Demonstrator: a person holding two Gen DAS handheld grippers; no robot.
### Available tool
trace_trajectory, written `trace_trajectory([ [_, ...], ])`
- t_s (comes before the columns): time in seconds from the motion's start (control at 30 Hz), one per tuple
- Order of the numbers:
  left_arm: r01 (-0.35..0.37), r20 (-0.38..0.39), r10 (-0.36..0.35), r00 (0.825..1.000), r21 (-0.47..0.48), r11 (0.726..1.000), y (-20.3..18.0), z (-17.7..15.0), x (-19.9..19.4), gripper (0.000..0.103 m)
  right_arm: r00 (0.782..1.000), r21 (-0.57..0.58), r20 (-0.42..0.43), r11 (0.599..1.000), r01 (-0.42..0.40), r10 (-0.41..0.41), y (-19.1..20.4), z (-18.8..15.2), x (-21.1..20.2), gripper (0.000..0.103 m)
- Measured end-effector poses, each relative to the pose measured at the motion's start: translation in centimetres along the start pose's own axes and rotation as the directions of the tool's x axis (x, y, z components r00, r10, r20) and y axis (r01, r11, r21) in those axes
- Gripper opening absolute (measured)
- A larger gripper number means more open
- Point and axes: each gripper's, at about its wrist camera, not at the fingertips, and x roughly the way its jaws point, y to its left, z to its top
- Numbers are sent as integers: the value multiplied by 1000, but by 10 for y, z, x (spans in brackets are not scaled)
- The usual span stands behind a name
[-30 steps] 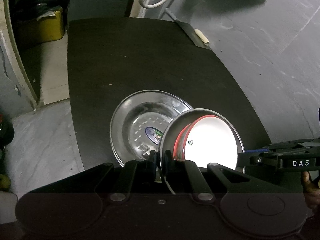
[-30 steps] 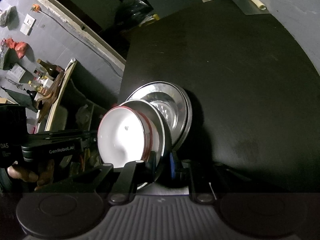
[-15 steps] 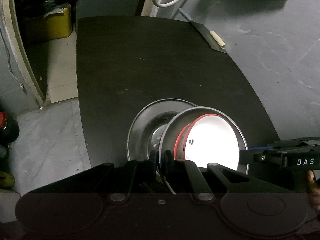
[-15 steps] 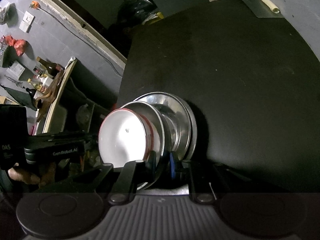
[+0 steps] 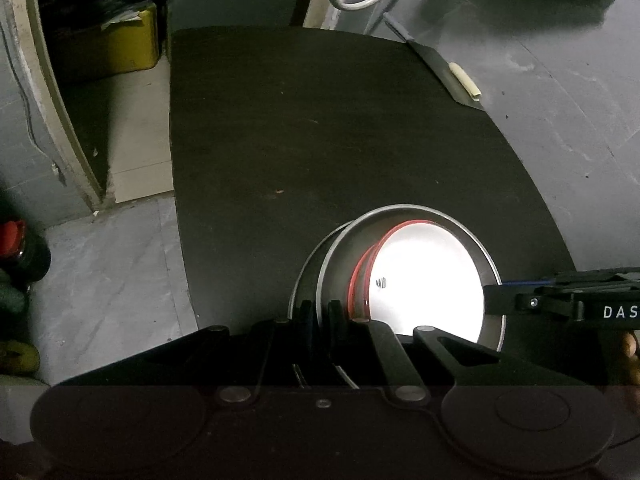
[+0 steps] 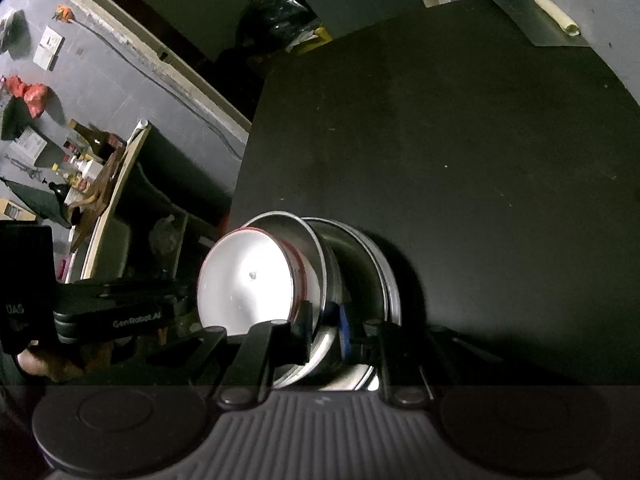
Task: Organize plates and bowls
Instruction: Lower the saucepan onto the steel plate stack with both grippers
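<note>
I am holding a steel bowl [image 5: 340, 264] by its rim from two sides: the left hand-held gripper [image 5: 318, 312] is clamped on the rim edge nearest me, and the right hand-held gripper [image 6: 324, 316] is pinched on the opposite edge of the same rim. Inside that bowl a white bowl [image 5: 424, 284] with a red rim is nesting, so that pairing is looking done. Directly under the steel bowl a steel plate [image 6: 386, 276] is lying on the black tabletop [image 5: 320, 140], and the bowl is sitting tilted over it, the near rim raised; I cannot tell whether its base is touching the plate yet. I am judging the task to be near its end: the pieces are gathering into one stack at the tabletop's near edge, and no other dishes are showing anywhere beyond the plate. What is remaining, as I am reading it, is levelling the bowl, centring it on the plate, letting go with both hand-held grippers and backing off without nudging the stack toward the edge.
</note>
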Motion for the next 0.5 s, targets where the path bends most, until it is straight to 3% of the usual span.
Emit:
trace_trajectory([
  [0.5, 3, -3, -3, 1000, 34, 999, -5, 2, 1, 5, 1000, 13, 3, 1000, 24, -24, 4, -3, 3, 16],
])
